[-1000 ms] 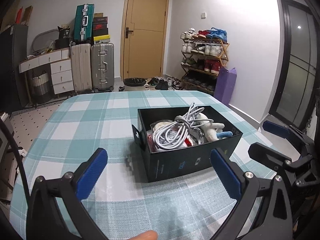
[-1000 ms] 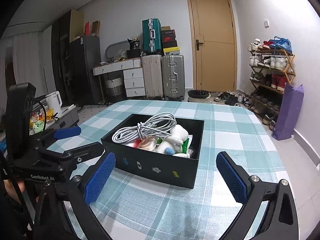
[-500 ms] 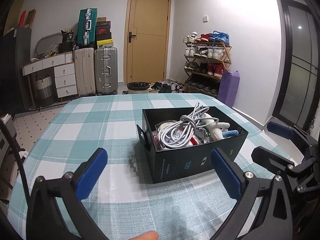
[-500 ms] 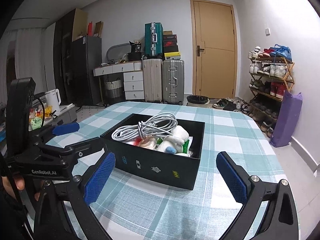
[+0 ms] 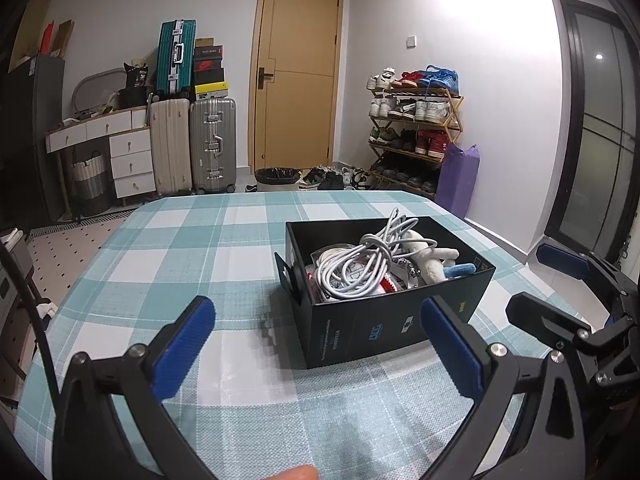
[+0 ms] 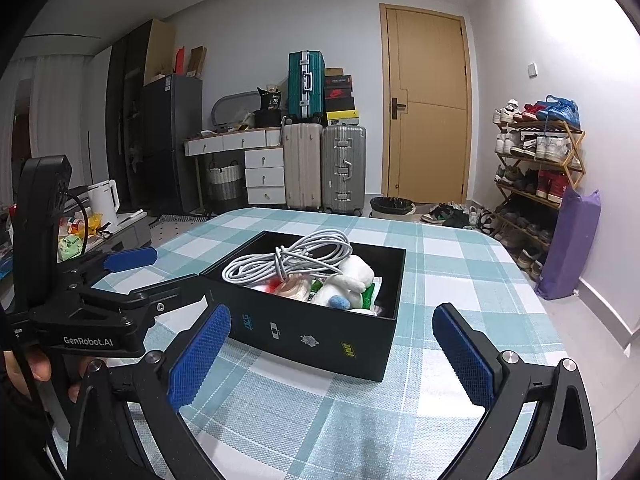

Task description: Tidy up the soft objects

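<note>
A black open box stands on the teal checked tablecloth. It holds a coiled white cable, a white plush toy with a blue part and red-and-white packets. My left gripper is open and empty, just short of the box's near wall. My right gripper is open and empty, in front of the box's long side. Each gripper shows in the other's view, the right one and the left one.
Beyond the table are suitcases, a white drawer unit, a door, a shoe rack, a purple bag and a bin. A kettle and clutter stand left of the table in the right wrist view.
Both grippers have risen slightly and tilted up, so the box sits lower in both views. Both jaws stay open and the box's contents are unmoved.
</note>
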Demonstrator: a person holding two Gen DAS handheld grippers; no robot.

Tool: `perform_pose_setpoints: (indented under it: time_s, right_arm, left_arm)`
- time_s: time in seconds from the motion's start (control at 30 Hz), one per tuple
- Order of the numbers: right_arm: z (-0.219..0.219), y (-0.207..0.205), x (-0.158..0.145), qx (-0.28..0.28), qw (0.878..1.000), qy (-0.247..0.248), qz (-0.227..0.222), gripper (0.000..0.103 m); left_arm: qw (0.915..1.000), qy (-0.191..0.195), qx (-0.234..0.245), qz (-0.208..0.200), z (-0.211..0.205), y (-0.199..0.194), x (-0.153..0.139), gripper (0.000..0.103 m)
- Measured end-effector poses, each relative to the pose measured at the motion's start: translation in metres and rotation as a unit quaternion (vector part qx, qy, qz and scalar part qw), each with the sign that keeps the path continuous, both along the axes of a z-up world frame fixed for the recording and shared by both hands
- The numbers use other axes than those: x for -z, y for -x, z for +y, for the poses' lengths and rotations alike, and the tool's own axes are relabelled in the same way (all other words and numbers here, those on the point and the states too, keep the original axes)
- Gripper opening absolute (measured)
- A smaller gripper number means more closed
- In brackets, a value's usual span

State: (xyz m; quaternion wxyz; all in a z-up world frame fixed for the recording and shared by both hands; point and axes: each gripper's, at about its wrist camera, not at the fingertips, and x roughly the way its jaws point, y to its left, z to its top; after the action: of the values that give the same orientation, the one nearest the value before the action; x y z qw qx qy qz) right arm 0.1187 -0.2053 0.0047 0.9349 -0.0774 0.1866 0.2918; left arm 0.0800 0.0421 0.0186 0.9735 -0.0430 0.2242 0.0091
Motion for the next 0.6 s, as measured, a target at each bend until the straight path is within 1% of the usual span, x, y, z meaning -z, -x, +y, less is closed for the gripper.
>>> perform_pose_setpoints:
  time_s: [0.27, 0.6]
  right_arm:
    - [-0.0019, 0.0046, -0.0017, 0.004, 1.0, -0.005, -0.013, 0.103]
    - [-0.0016, 0.0043, -0.0019, 0.003, 1.0, -0.004, -0.012, 0.103]
  left_arm:
    - [1.0, 0.005, -0.002, -0.001, 0.0007, 0.0004, 0.0, 0.103]
    - [1.0, 0.007, -0.002, -0.003, 0.0022, 0.0019, 0.0004, 0.103]
